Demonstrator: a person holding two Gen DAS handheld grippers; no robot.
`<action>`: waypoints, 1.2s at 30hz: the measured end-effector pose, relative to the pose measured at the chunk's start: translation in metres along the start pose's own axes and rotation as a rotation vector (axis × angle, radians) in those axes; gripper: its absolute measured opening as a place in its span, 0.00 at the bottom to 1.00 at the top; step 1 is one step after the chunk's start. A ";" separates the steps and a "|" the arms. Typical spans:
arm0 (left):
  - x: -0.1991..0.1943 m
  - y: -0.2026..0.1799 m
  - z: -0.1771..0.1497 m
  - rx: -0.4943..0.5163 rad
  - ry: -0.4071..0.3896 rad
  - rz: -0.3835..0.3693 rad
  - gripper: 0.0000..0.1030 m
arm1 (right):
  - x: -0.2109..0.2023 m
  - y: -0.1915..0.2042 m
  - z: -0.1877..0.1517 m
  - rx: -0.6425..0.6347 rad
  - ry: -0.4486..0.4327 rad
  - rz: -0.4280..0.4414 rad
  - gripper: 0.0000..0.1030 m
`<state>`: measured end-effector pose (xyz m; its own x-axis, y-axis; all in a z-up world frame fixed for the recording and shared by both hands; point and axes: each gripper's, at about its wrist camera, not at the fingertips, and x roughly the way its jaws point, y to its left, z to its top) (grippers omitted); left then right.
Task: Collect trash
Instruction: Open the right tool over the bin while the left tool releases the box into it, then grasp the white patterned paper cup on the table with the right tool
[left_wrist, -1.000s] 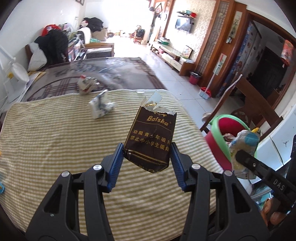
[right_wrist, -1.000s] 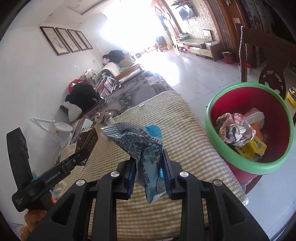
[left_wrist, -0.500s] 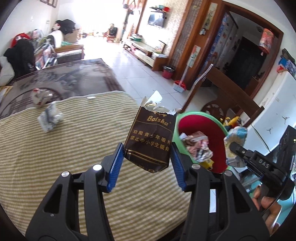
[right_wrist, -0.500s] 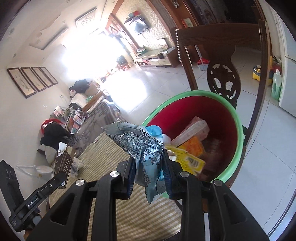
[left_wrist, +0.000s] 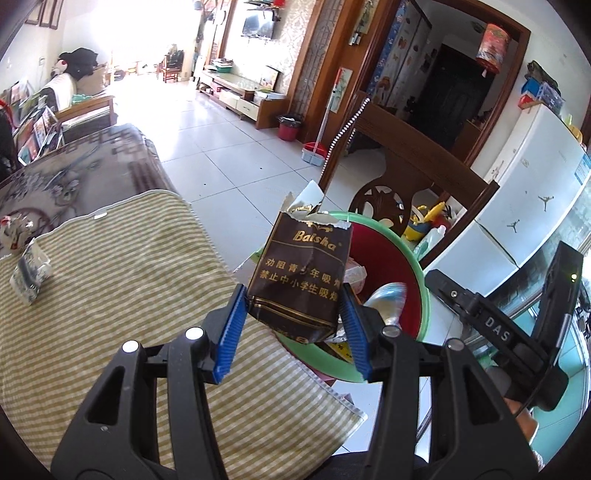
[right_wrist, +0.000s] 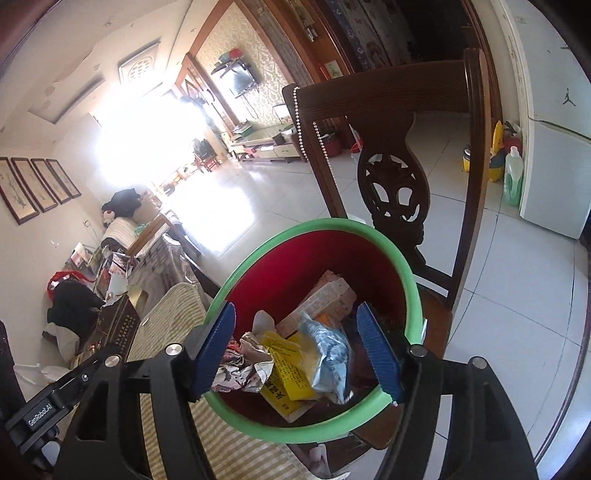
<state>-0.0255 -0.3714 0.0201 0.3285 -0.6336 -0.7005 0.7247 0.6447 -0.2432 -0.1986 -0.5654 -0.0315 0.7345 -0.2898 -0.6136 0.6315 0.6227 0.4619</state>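
A: Over the bin (right_wrist: 412, 295), the right claw (right_wrist: 301, 347) stood with its jaws apart; they had just been opening, and nothing was pinched between the blue pads (right_wrist: 378, 350).

B: And the silver-blue wrapper (right_wrist: 327, 360)?

A: Inside the bin, lying on the other trash, next to a yellow printed packet (right_wrist: 286, 363) and a crumpled paper wad (right_wrist: 240, 360). A pale carton (right_wrist: 325, 301) sat behind them. Bin was red inside with a green rim.

B: Left side?

A: Left claw (left_wrist: 295, 321) was clamped on a dark brown cigarette pack (left_wrist: 301, 277), gold lettering, torn open at the top. Pads pressed on both its sides. Pack was held upright, slightly tilted, at the near rim of the bin (left_wrist: 424, 295).

B: Anything left on the counter?

A: Striped yellow-green cloth (left_wrist: 129, 280) covered the counter. One small crumpled white wrapper (left_wrist: 31, 271) lay on it far left, and another scrap (left_wrist: 13, 229) sat just past the cloth edge; too small to tell what it was.

B: Bin placement?

A: On a dark wooden chair (right_wrist: 395, 184), just beside the counter's edge. Right claw's body (left_wrist: 495, 328) showed in the left view, beside the bin.
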 end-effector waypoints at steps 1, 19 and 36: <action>0.003 -0.003 -0.001 0.008 0.006 -0.004 0.47 | -0.003 -0.003 -0.002 0.006 -0.007 -0.004 0.65; 0.031 -0.024 0.000 0.042 0.073 -0.059 0.76 | -0.019 -0.003 -0.012 0.002 -0.032 -0.053 0.66; -0.109 0.219 -0.110 -0.304 -0.060 0.426 0.85 | 0.035 0.195 -0.067 -0.329 0.192 0.265 0.73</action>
<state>0.0308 -0.1149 -0.0304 0.5965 -0.3055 -0.7422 0.3139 0.9399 -0.1346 -0.0665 -0.4055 -0.0063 0.7811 0.0312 -0.6236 0.2929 0.8637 0.4101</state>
